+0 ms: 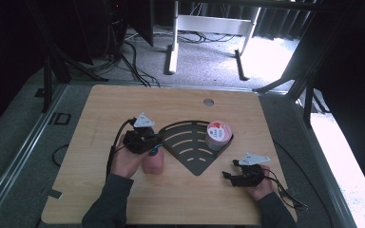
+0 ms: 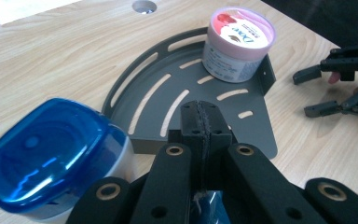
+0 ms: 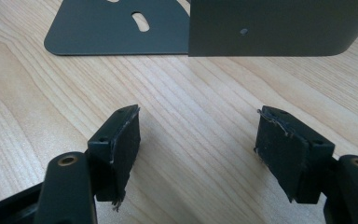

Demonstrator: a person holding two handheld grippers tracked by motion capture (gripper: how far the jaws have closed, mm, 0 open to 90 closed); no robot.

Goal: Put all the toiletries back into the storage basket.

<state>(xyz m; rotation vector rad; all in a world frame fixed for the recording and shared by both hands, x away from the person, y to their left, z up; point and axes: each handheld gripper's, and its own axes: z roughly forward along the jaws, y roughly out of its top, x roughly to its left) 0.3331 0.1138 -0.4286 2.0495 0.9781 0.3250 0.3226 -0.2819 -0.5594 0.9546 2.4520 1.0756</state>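
Note:
A dark grey fan-shaped slotted tray (image 1: 190,142) lies at the table's middle. A pink-lidded Dove jar (image 1: 218,134) stands in its right corner, against the low wall (image 2: 266,77). My left gripper (image 1: 158,141) hovers at the tray's left edge; in the left gripper view its jaws (image 2: 200,122) are pressed together with nothing between them. A pinkish bottle with a blue cap (image 1: 153,161) stands just beside it (image 2: 51,158). My right gripper (image 1: 229,169) rests low near the tray's right side, open over bare wood (image 3: 200,135), apart from the tray wall (image 3: 279,28).
The wooden table (image 1: 123,104) has a round cable hole (image 1: 208,101) at the back. Cables trail from both grippers across the table. A white desk frame (image 1: 209,28) and loose cables stand on the floor beyond the far edge.

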